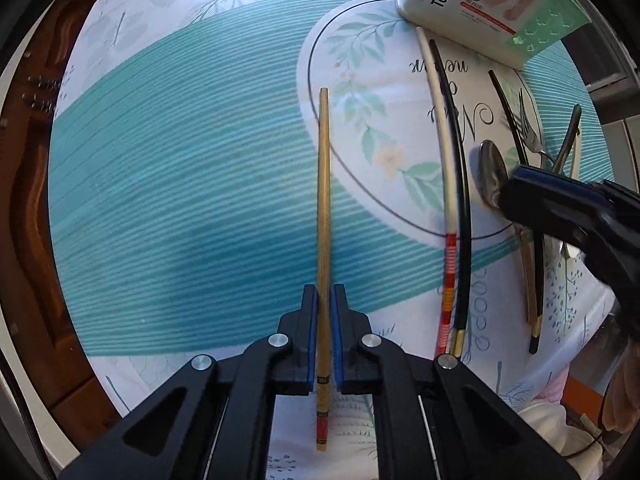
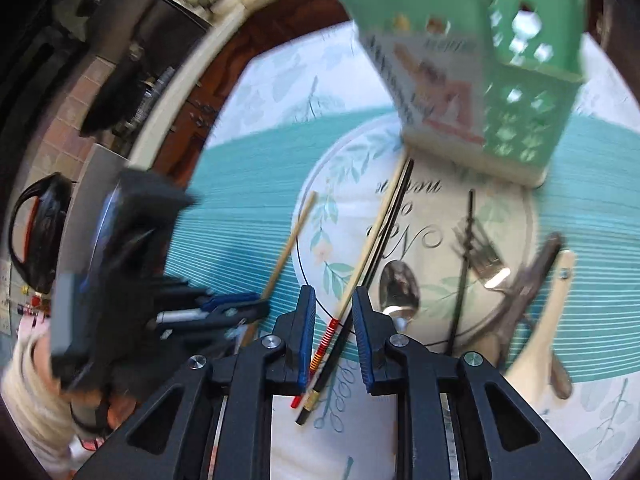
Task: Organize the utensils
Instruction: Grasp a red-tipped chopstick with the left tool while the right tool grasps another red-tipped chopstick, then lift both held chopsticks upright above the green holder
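The left gripper [image 1: 324,300] has its blue-padded fingers [image 1: 310,332] drawn in close on either side of a wooden chopstick [image 1: 323,200]; a thin gap shows beside the pads, so whether they truly pinch it I cannot tell. The chopstick lies flat on the tablecloth [image 1: 180,200], pointing away toward the green holder [image 1: 492,4], well short of it. The right gripper [image 2: 332,308] is spread, its fingers [image 2: 306,332] straddling a white chopstick [image 2: 376,240] with a red-striped end and a black chopstick [image 2: 340,344] lying together; no contact shows. These two reach up to the foot of the holder. To their right, also below the holder, lie a spoon [image 2: 398,284], a fork [image 2: 484,256] and a thin black utensil [image 2: 464,264], and further right a dark-handled piece [image 2: 528,292] and a pale spatula-like one [image 2: 536,344], blurred.
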Tool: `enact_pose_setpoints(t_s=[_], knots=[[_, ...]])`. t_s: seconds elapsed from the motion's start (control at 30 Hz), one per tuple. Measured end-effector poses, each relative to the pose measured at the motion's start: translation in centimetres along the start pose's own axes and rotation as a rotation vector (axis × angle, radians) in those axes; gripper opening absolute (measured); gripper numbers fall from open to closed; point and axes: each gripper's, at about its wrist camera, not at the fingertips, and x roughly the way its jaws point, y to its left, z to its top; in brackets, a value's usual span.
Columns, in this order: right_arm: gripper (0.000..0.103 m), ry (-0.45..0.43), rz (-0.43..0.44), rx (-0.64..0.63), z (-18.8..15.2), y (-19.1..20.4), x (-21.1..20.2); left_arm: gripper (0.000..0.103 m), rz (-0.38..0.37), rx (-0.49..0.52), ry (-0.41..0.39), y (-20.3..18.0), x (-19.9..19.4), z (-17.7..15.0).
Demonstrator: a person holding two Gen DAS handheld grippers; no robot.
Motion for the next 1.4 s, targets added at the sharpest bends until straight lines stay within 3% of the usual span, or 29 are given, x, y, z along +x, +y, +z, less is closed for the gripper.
enact_pose_setpoints(t_s=[0.17,0.4,0.53,0.67,0.8,0.93,1.03,1.27,1.4], knots=[[0.019,0.067,-0.021,0.099,1.2,-0.2,2.5,0.004,-0.036,-0.011,-0.025,1.7,-0.2,-1.0],[0.017,0.092,-0.129,0.159,1.6,-0.6,4.4,0.004,-0.079,-0.004,-0.045,4.7,-0.5,-3.4],[0.017,0.087,-0.23,0.13,2.6,0.8,5.2,0.005,-0.096,0.0,-0.05,5.8,-0.3,-4.8],[0.016,0.129,-0.388,0.031,3.1,3.3,6.2,0.006,-0.09,0.006,-0.037,6.4,-0.3,-4.9],[0.009,0.17,-0.438,0.002,3.7,4.3,6.5,0.006,-0.079,0.008,0.0,6.8,-0.4,-4.2],[0.005,0.175,-0.426,-0.033,3.6,5.1,6.5,0.004,-0.026,0.045,-0.027,6.3,-0.6,-5.2],[0.005,0.147,-0.276,0.022,2.6,4.4,5.0,0.004,-0.071,0.024,-0.062,6.6,-0.8,-5.9],[0.005,-0.05,-0.031,0.017,-0.7,4.4,-2.4,0.004,-0.12,0.014,-0.236,7.7,-5.2,-8.0],[0.005,-0.185,0.02,-0.023,-2.4,3.8,-8.3,0.004,-0.134,0.059,-0.371,6.4,-10.1,-8.5]])
